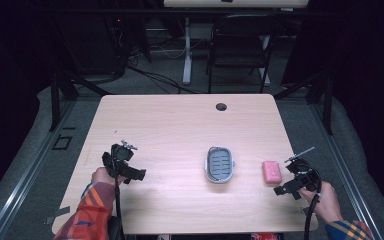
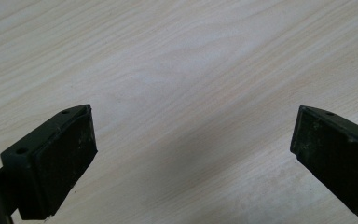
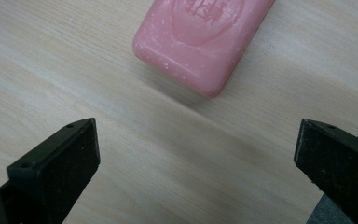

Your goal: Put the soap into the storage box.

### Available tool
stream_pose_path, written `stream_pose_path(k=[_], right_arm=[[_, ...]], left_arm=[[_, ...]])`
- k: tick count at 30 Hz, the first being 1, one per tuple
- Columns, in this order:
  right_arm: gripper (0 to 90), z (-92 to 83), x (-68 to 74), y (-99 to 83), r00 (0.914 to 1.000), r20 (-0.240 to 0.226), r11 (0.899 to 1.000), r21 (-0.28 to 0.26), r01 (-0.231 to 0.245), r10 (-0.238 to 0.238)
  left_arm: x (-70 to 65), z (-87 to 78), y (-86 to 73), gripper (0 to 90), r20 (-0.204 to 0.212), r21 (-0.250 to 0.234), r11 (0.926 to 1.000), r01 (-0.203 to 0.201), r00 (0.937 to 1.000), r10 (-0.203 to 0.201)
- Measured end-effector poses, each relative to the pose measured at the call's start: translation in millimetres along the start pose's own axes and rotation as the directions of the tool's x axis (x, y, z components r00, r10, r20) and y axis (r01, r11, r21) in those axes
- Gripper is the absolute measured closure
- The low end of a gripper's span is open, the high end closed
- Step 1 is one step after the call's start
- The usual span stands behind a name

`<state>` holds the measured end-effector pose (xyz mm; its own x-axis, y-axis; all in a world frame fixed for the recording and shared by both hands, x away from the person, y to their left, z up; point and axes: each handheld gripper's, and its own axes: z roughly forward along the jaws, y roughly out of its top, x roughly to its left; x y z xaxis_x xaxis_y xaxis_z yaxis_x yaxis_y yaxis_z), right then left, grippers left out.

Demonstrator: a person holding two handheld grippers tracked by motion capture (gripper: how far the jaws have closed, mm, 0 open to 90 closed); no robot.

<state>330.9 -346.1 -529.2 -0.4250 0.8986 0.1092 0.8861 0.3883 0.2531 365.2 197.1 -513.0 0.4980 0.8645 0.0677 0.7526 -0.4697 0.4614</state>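
High view: pale wooden table (image 1: pixel 180 125) with a small round cable hole near its far edge; a grey oval plastic soap dish with a slotted floor (image 1: pixel 220 164) sits near the middle, and a pink rectangular bar of soap (image 1: pixel 272 171) lies flat on the wood to its right, apart from it. The right gripper (image 1: pixel 291 184) is just beside the soap on its right, near the table's right edge — not touching it. The left gripper (image 1: pixel 130 172) hovers over bare wood at the left, well apart from the dish. Left gripper view: both black jaws spread wide, nothing between them, bare wood grain beneath. Right gripper view: jaws spread wide too, empty — the pink soap (image 3: pixel 200 39) lies ahead of the tips, angled, with an embossed stamp on top, clear of both pads.
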Motion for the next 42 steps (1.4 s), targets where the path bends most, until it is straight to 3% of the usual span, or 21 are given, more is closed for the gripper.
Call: stream_pose_path(k=[6,8,9,10,16,23,27,28,31,34,35,36,42], right_arm=[[0.0,1.8,2.9,-1.0,0.9998,-0.002,0.999,-0.026,-0.019,0.019],[0.0,0.5,2.2,-0.4,1.0000,-0.002,1.000,-0.008,-0.006,0.006],[0.0,2.2,3.1,-0.9,0.9997,-0.010,0.999,-0.033,-0.023,0.023],[0.0,-0.1,1.8,0.8,1.0000,0.004,1.000,0.005,0.004,-0.004],[0.0,0.4,4.6,2.2,0.9994,-0.002,0.999,-0.031,-0.034,0.034],[0.0,-0.3,5.7,8.0,0.9998,0.001,1.000,-0.011,-0.019,0.019],[0.0,1.0,6.3,9.4,0.9990,0.004,0.998,-0.032,-0.044,0.044],[0.0,-0.6,4.8,10.9,0.9996,0.005,1.000,-0.007,-0.027,0.027],[0.0,0.0,5.3,12.6,0.9996,0.004,1.000,-0.003,-0.027,0.027],[0.0,0.7,6.5,14.2,0.9994,0.004,0.999,-0.012,-0.034,0.034],[0.0,2.5,7.5,13.8,0.9985,-0.002,0.998,-0.038,-0.054,0.054],[0.0,1.0,6.5,15.8,0.9993,0.006,0.999,-0.005,-0.036,0.036],[0.0,1.3,7.6,20.4,0.9998,0.009,1.000,-0.001,-0.019,0.019]], left_arm=[[-0.8,-0.1,0.4,0.1,0.002,-0.001,1.0000,0.001,1.0000,-0.001],[-0.6,-0.3,0.2,0.1,0.001,-0.001,1.0000,-0.002,1.0000,0.002],[-0.4,-0.5,0.0,0.1,0.000,-0.001,1.0000,-0.001,1.0000,0.001],[-0.1,-0.7,-0.1,0.1,0.002,0.001,1.0000,-0.001,1.0000,0.001],[-0.7,-0.7,-0.1,0.1,0.000,-0.001,1.0000,-0.002,1.0000,0.002],[-0.6,-0.2,0.0,0.1,0.000,0.002,1.0000,-0.003,1.0000,0.003],[-0.6,-0.2,0.1,0.1,0.000,0.001,1.0000,-0.003,1.0000,0.003],[-0.6,-0.2,0.0,0.1,0.000,0.001,1.0000,-0.002,1.0000,0.002],[-0.9,0.0,0.2,0.1,0.001,0.002,1.0000,-0.001,1.0000,0.001],[-1.1,0.2,0.4,0.1,0.000,0.002,1.0000,-0.001,1.0000,0.001],[-1.1,0.1,0.4,0.1,-0.001,0.002,1.0000,0.000,1.0000,0.000],[-1.1,0.2,0.4,0.1,-0.001,0.002,1.0000,0.000,1.0000,0.000],[-1.2,0.1,0.7,0.1,-0.002,-0.001,1.0000,0.001,1.0000,-0.001]])
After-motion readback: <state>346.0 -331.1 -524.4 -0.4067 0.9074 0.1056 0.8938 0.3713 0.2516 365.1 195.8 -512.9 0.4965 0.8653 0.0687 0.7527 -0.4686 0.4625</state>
